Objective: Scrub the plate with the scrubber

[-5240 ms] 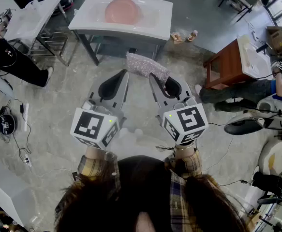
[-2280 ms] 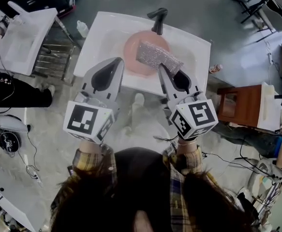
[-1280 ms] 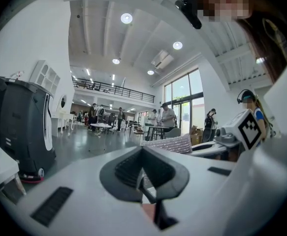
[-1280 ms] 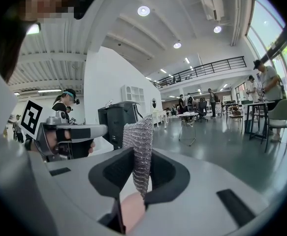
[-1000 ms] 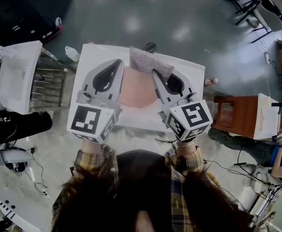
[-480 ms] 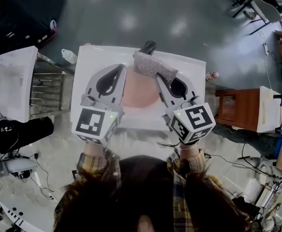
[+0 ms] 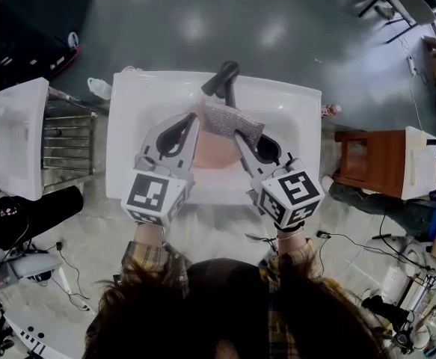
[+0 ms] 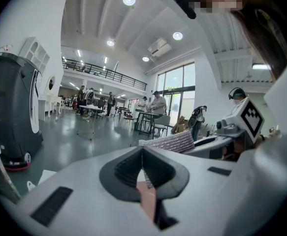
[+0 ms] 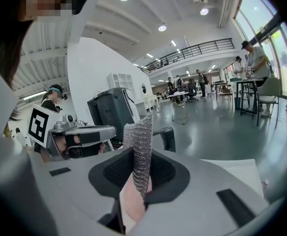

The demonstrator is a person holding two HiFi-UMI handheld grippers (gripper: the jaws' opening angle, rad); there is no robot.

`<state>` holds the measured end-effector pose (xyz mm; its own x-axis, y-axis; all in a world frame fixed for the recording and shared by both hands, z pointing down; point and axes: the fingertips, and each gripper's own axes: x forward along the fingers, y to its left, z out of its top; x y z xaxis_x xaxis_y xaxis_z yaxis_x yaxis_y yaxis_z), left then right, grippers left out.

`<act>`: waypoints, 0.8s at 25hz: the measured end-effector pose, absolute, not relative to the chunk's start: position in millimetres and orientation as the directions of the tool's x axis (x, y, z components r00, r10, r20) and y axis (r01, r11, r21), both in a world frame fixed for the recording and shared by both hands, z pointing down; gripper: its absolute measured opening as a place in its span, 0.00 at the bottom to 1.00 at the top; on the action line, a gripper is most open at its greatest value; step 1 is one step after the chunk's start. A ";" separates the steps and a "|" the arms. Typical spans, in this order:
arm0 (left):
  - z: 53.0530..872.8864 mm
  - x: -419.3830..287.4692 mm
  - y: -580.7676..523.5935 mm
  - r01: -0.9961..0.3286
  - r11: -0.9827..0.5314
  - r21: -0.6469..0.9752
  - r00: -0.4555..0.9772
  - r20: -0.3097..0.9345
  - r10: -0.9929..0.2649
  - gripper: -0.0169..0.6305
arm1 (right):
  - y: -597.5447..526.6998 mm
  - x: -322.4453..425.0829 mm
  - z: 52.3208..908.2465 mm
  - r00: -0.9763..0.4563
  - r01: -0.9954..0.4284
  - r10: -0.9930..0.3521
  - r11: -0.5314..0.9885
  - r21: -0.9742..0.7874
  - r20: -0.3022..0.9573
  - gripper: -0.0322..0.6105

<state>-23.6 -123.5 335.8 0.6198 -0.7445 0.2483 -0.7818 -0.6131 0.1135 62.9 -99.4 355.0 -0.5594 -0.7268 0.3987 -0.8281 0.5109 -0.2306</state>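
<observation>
left gripper (image 8: 142,154): my jaws pressed together, nothing between
right gripper (image 9: 142,156): I pinch the silver mesh scrubber (image 7: 232,121)
plate (image 7: 212,154): pink, in white sink (image 7: 128,118), beneath my grippers

A white sink (image 7: 128,144) holds a pink plate (image 7: 214,152), seemingly lying flat in its basin.

A white sink (image 7: 128,152) with a dark faucet (image 7: 223,77) holds a pink plate (image 7: 212,154). Both tools reach over it. The right tool (image 7: 239,135) pinches a silvery mesh scrubber (image 7: 232,120) at its tip, over the plate's far part. The left tool (image 7: 194,117), jaws together, hangs just beside the scrubber. Plaid sleeves (image 7: 146,256) show below.
</observation>
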 end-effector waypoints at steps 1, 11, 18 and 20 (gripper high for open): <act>342.2 -23.5 -123.9 -0.780 -0.614 0.118 0.621 0.255 -0.741 0.05 | -98.9 62.2 360.9 -0.561 -0.827 -0.722 0.509 -0.238 0.406 0.19; 411.6 -34.6 -123.9 -0.780 -0.610 0.143 0.615 0.357 -0.703 0.05 | -88.3 57.4 417.5 -0.554 -0.831 -0.679 0.478 -0.283 0.482 0.19; 453.0 -36.1 -127.1 -0.780 -0.612 0.132 0.603 0.422 -0.677 0.05 | -88.3 62.6 455.9 -0.525 -0.846 -0.649 0.468 -0.254 0.551 0.19; 464.7 -36.1 -128.5 -0.778 -0.614 0.135 0.601 0.446 -0.663 0.05 | -90.6 65.9 467.9 -0.513 -0.852 -0.642 0.460 -0.249 0.570 0.19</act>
